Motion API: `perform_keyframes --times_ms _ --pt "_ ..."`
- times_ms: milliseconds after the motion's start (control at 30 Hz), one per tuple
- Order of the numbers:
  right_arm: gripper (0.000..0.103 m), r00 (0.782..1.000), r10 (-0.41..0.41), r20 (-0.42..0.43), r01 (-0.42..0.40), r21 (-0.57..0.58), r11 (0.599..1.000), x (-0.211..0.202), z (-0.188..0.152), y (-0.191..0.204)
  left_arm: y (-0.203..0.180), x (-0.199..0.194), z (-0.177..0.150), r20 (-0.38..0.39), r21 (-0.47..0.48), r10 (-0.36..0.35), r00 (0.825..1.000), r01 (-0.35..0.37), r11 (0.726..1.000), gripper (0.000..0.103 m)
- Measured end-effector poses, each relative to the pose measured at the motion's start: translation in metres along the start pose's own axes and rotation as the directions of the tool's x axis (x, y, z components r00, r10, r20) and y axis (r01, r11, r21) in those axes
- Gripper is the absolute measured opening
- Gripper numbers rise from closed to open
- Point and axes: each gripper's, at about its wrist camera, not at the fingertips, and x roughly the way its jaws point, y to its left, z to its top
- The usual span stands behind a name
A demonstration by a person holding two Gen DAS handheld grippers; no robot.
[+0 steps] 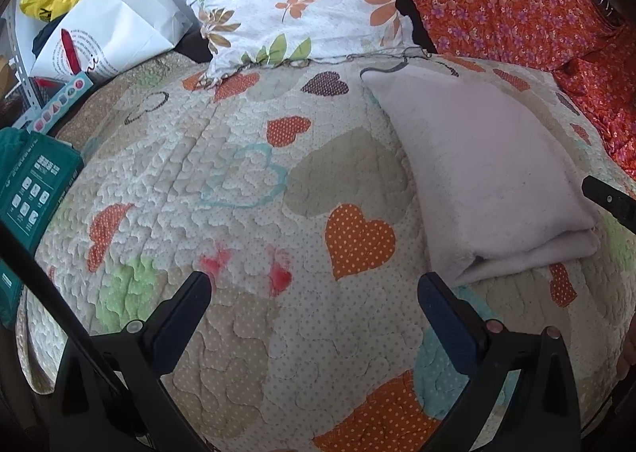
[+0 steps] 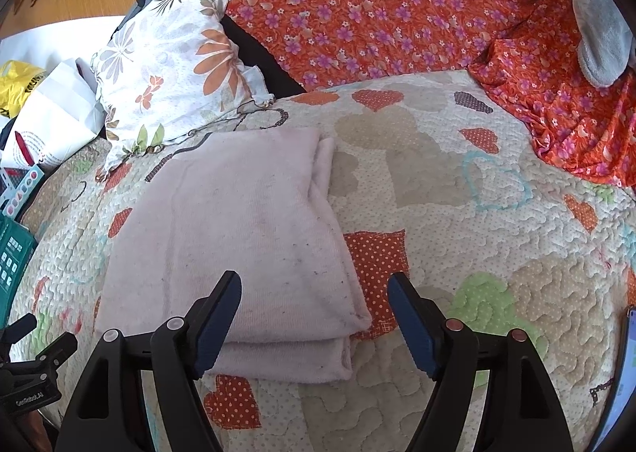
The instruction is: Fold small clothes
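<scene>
Pale pink cloth (image 2: 238, 229), folded flat on heart quilt (image 2: 457, 253), lies just ahead of right gripper (image 2: 314, 285) and off the right fingertip of left gripper (image 1: 314, 285), both spread wide, empty; likely soft, light, limp—pinch near stacked corner.

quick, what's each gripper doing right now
left gripper: open, holding nothing.
right gripper: open, empty, over the folded pale cloth.

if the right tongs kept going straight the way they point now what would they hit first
Most likely the folded pale pink cloth. The right tongs are open, its near right corner lying between the fingers. Their height is unclear; past the cloth is the heart quilt.
</scene>
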Motion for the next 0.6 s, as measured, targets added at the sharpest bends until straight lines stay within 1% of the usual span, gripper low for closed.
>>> perform_keyframes --times_ms 133,267,333,433,600 --pt "0.080 1.000 -0.008 0.000 0.008 -0.014 1.000 0.000 -0.001 0.004 0.004 0.014 -0.007 -0.057 -0.015 -0.017 0.998 0.016 1.000 0.103" --pt "0.080 1.000 -0.014 -0.008 0.014 -0.019 1.000 0.003 -0.004 0.005 0.006 0.028 -0.017 -0.116 -0.014 -0.027 0.993 0.026 1.000 0.103" --pt "0.080 1.000 -0.017 -0.010 0.016 -0.024 1.000 0.003 -0.004 0.006 0.008 0.033 -0.020 -0.134 -0.017 -0.032 0.991 0.030 0.999 0.103" --pt "0.080 1.000 -0.004 -0.006 0.004 -0.028 1.000 0.002 -0.004 0.008 0.009 0.033 -0.023 -0.126 -0.031 -0.043 0.991 0.039 0.999 0.103" --pt "0.080 1.000 0.003 0.001 -0.003 -0.047 0.999 -0.001 -0.003 0.013 0.005 0.033 -0.027 -0.094 -0.035 -0.022 0.995 0.018 0.999 0.103"
